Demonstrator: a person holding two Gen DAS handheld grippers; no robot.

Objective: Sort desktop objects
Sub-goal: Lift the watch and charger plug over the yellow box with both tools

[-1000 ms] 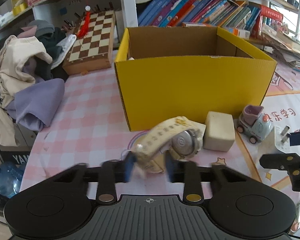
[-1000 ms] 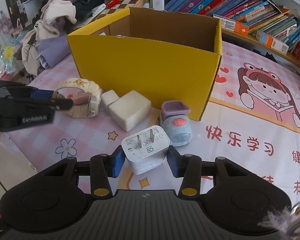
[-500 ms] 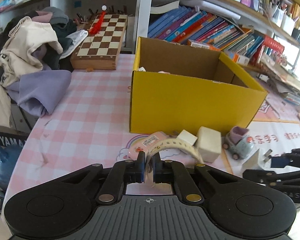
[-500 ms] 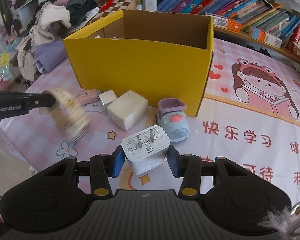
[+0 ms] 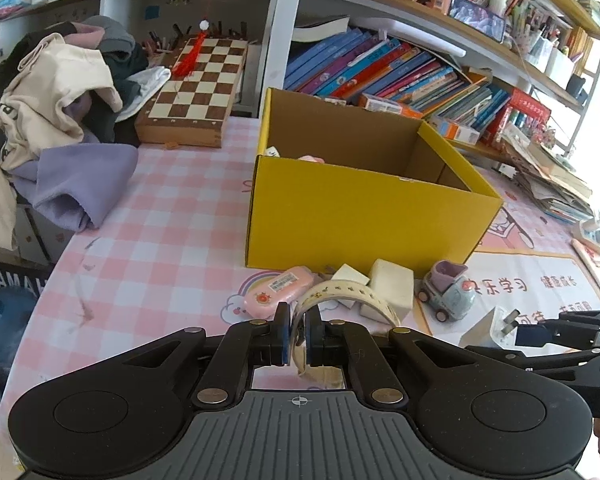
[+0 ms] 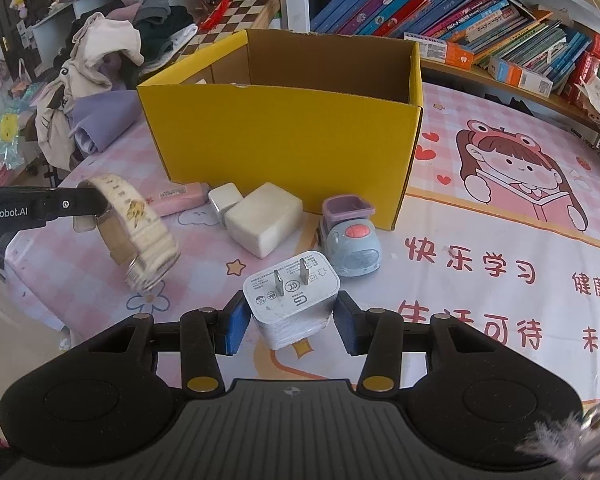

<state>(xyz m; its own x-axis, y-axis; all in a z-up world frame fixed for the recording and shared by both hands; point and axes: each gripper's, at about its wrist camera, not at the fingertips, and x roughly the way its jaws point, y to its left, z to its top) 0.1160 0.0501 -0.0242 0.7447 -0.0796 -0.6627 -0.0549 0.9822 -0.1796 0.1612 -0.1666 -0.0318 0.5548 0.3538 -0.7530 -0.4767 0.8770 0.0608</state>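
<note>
Clamping one watch [image 6: 140,236], the left tool [image 5: 297,334]; right tool [image 6: 290,316] grips one charger [image 6: 290,296]; two white blocks [image 6: 264,224] lie beside.

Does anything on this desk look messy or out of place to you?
Yes: a heap of clothes sprawls over the desk's left edge beside the chessboard, odd among small items. The books behind the yellow box lean askew.

Yellow box [image 5: 364,216] top open, centre frame; white blocks [image 5: 390,286], toy truck [image 5: 446,290] crowd its front wall; lower left tablecloth [image 5: 140,248] bare.
</note>
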